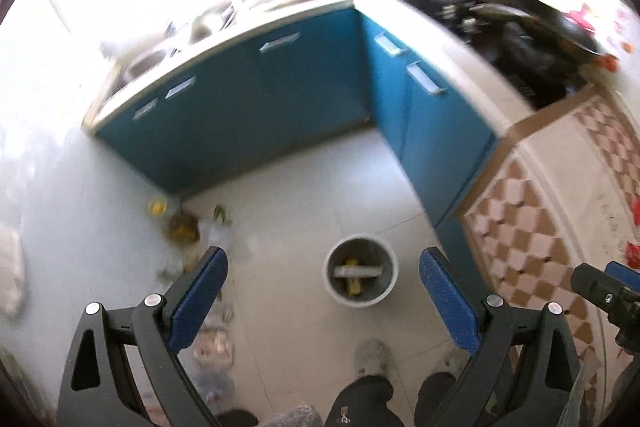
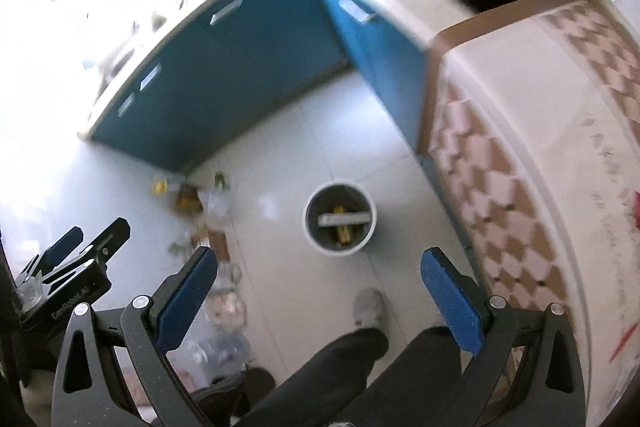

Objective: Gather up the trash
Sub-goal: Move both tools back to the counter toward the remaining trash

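Both sets of blue fingers stand wide apart and hold nothing: left gripper point(image 1: 323, 297), right gripper point(image 2: 319, 291). You are standing over the floor point(image 1: 304, 195) with your shoes point(image 1: 372, 357) just short of the bin point(image 1: 361, 270).

Current step, as judged: between pickups. The bin already holds a pale flat strip point(image 1: 357, 271) lying left-right across yellow scraps.

Remaining trash point(image 1: 184, 225) lies scattered on the floor left of the bin, running from the cabinet point(image 1: 240, 99) corner toward you; the long axis of each piece is blurred.

Next move: lower one gripper to the nearest piece, fingers straddling it, then close.
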